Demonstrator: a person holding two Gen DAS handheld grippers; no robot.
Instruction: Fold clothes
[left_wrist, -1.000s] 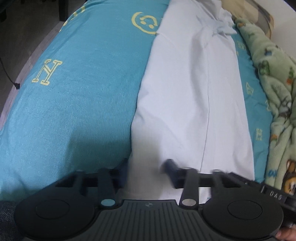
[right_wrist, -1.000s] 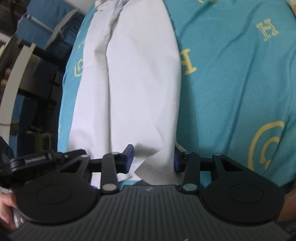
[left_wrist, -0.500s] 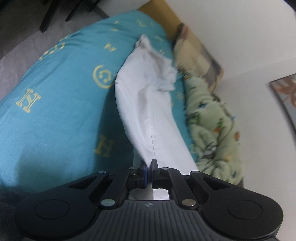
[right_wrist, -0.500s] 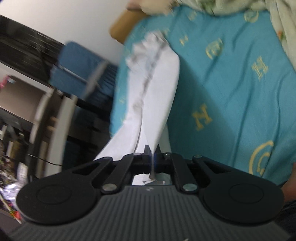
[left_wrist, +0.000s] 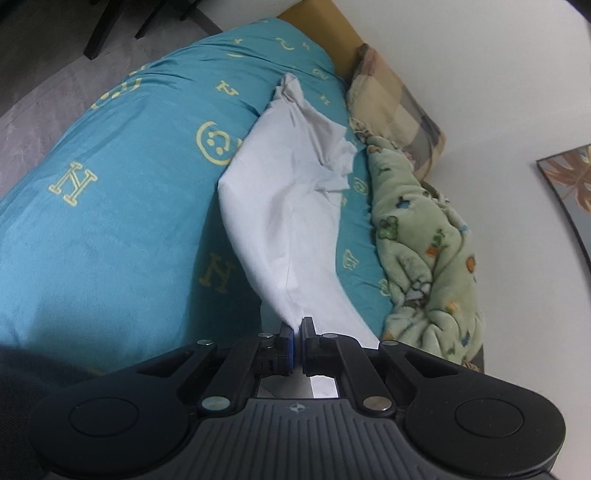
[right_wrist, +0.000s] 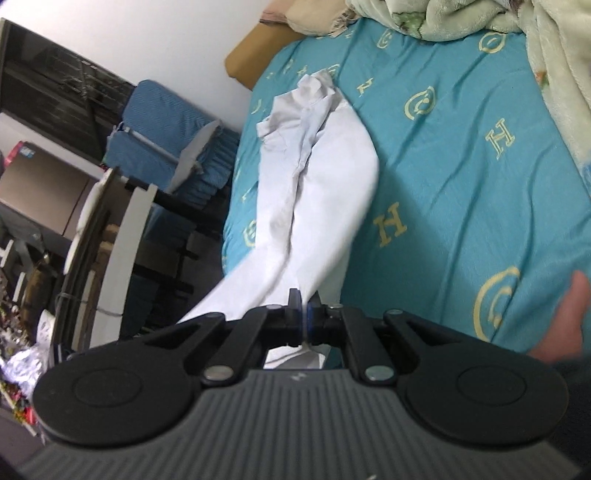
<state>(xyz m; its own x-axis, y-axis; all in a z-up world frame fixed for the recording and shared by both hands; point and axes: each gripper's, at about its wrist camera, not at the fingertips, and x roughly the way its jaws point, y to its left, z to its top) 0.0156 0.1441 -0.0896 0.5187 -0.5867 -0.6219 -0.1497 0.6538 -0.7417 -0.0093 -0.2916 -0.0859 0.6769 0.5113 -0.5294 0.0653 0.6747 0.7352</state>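
Both jaws pinching white garment (left_wrist: 291, 206), "H" bedsheet (left_wrist: 122, 221)

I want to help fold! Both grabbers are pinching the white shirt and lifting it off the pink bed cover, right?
Almost. Both the left gripper and right gripper pinch the white shirt, but the bed cover is teal with yellow prints, not pink, as both wrist views show.

Bed w/ teal cover (left_wrist: 110, 229), yellow letters & smiley prints on it. Green fleece blanket (left_wrist: 424, 251) at its far side, plaid pillow (left_wrist: 395, 110) near white wall (left_wrist: 480, 55). Framed picture (left_wrist: 569, 184) on wall. Grey floor (left_wrist: 44, 74). Blue folded chair (right_wrist: 166, 147) beside bed.
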